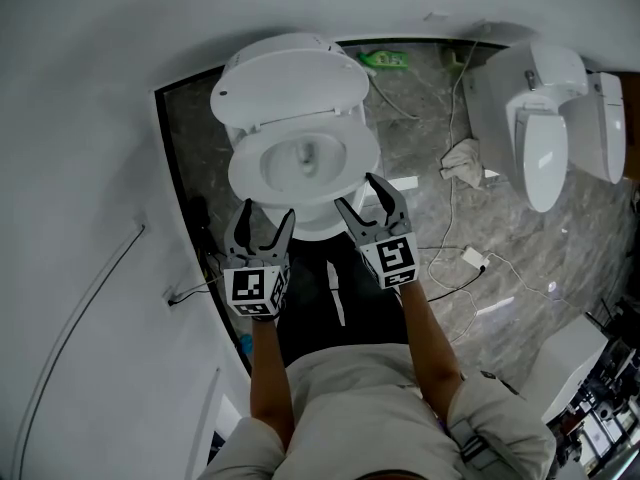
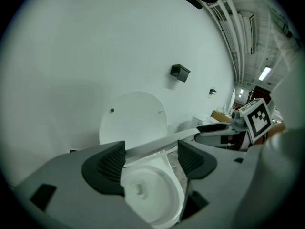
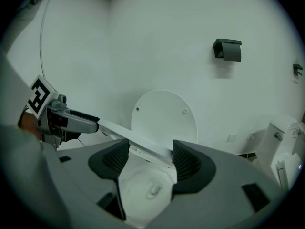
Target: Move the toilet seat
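A white toilet stands against the wall with its lid upright. The white seat is tilted up off the bowl. In both gripper views its front edge shows as a thin white strip crossing the gap between the jaws. My left gripper is at the seat's front left, jaws wide apart. At the front right, my right gripper is spread just as wide. Neither pair of pads presses the seat. Each gripper shows in the other's view at the seat's edge.
A second white toilet stands at the right on the grey marble floor. A crumpled rag, loose cables and a green bottle lie around. A dark paper holder hangs on the wall, which curves close on the left.
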`<state>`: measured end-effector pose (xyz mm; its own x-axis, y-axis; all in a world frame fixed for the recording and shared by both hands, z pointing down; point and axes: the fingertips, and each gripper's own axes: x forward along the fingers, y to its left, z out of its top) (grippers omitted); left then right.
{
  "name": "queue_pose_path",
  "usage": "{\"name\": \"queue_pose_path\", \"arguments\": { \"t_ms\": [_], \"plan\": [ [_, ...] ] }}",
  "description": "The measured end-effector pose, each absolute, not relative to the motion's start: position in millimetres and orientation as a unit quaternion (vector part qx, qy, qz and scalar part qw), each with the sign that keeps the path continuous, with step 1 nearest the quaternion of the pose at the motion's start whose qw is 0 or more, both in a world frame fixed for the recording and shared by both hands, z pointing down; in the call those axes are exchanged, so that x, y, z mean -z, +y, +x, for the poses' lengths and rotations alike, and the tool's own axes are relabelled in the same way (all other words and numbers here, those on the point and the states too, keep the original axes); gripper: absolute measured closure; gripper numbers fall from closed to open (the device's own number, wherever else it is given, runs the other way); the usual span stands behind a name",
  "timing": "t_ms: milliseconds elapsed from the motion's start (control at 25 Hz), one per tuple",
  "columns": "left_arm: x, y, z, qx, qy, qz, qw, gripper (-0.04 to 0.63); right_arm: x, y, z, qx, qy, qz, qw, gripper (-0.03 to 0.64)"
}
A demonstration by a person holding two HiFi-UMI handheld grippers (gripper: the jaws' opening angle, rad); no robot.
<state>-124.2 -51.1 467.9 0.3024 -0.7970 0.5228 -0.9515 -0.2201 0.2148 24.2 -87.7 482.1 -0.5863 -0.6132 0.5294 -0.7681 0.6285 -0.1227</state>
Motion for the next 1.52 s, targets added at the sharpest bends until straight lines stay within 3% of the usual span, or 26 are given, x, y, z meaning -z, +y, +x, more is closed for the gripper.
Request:
{"name": "queue_pose_path", "arguments": {
  "t_ms": [1520],
  "plan": [
    [-440.4,-120.1,-142.0,-0.13,-0.572,0.775,0.236,0.256,-457.5,-154.2,13.8,-0.156,-0.869,0.427,0.197,0.348]
  ]
}}
